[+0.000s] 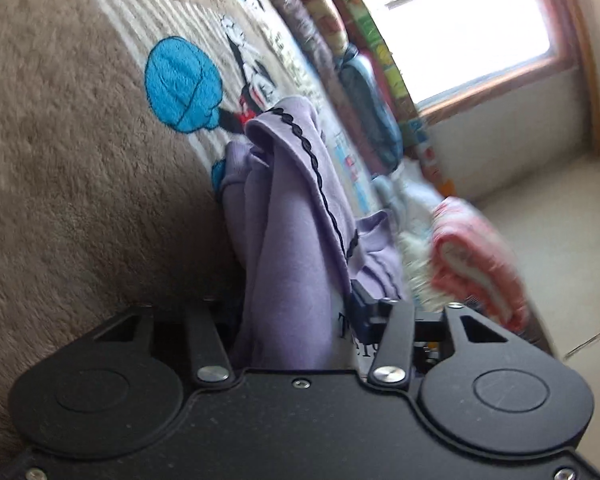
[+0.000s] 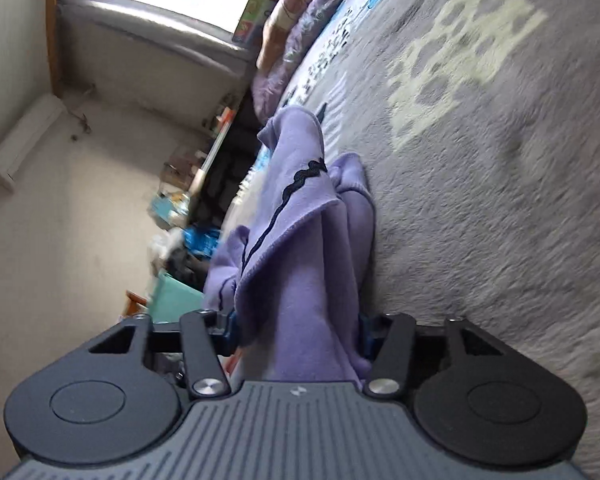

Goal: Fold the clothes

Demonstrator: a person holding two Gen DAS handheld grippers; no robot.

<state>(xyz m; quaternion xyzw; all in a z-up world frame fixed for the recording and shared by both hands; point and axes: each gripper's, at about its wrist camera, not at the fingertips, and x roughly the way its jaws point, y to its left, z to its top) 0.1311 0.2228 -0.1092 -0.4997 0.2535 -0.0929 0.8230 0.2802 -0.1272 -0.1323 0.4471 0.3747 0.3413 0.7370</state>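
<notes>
Both claws are clamped on the same lilac top (image 1: pixel 284 240), left claw (image 1: pixel 296 312) and right claw (image 2: pixel 300 328) each pinching a bunched fold, so it hangs crumpled, black wavy trim showing, just above the fuzzy blanket (image 2: pixel 480 200) beyond.

Left gripper (image 1: pixel 296 312) housing: I see matte black plastic, smooth top, speckled with dust.
Left pivot caps: two round black discs, one per side.
Left linkage: black bars with triangular cut-outs, each pinned by a silver screw (image 1: pixel 388 374).
Right gripper (image 2: pixel 298 332) housing: I see a grey ribbed plate with a small pale logo (image 2: pixel 299 391).
Right pivot caps: two round black discs.
Right linkage: black bars, silver pins, blue finger mounts.
</notes>
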